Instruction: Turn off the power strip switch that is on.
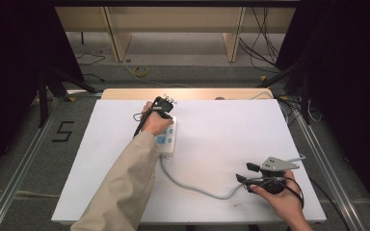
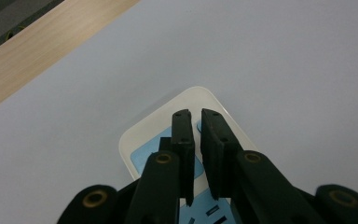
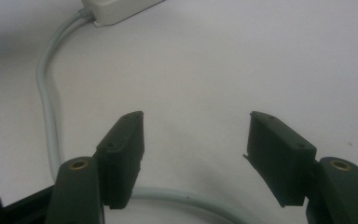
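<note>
- White sheet covers the counter (image 1: 212, 144), with a strip of pale wood showing at its far edge; beyond it lie grey floor, loose cables and wooden legs.
- Power strip (image 1: 167, 137) lies left of the middle: a rounded white plastic block with blue socket panels, glossy and hard. Its grey cord (image 1: 192, 187) curves off smooth and round toward the near right.
- Left claw (image 2: 196, 116) points down over the strip's far end. Its black pads stand almost closed, a thin slit between them and nothing in it; whether the tips touch the strip I cannot tell.
- Right claw (image 3: 196, 140) hovers low at the near right, pads wide apart and empty, the cord passing just under and in front of them.
- Risks, as I judge them: the narrow tips could skid on the slick plastic and miss a switch or socket. A downward push at one end may tip or slide the light block on the smooth sheet. With the cord unheld, any tug would drag the strip askew.
</note>
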Action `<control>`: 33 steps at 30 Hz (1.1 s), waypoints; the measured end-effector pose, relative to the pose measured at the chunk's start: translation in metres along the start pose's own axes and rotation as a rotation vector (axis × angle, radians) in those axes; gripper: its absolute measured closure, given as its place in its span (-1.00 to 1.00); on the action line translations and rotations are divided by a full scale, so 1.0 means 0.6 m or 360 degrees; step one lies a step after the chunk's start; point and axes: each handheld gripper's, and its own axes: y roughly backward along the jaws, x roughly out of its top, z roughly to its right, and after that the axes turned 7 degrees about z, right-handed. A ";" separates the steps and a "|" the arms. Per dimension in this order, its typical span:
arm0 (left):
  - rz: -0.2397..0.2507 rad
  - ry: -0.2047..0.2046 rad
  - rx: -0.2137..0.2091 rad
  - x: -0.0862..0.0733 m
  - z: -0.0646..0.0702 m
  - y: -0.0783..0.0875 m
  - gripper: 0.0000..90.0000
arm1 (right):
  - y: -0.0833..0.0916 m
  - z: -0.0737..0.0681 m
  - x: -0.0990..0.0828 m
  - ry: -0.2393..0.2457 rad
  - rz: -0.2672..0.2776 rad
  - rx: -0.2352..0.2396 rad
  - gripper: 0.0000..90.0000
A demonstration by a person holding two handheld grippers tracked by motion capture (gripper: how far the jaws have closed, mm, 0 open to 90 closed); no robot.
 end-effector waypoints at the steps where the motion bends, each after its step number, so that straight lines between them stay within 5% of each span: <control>1: 0.0014 0.0012 0.0002 0.001 0.000 0.004 0.84 | 0.000 0.000 0.000 -0.0001 -0.0001 -0.0001 -0.17; 10: 0.0017 0.0021 0.0001 -0.002 -0.011 0.038 0.50 | 0.000 0.000 0.000 0.0003 -0.0002 -0.0001 -0.17; 20: 0.0192 0.0075 -0.0051 -0.028 -0.018 0.089 0.11 | 0.000 0.001 0.000 0.0000 -0.0005 -0.0013 -0.17; 33: 0.0275 0.0119 -0.0047 -0.079 -0.015 0.155 -0.26 | 0.001 0.003 -0.001 -0.0004 -0.0003 -0.0016 -0.17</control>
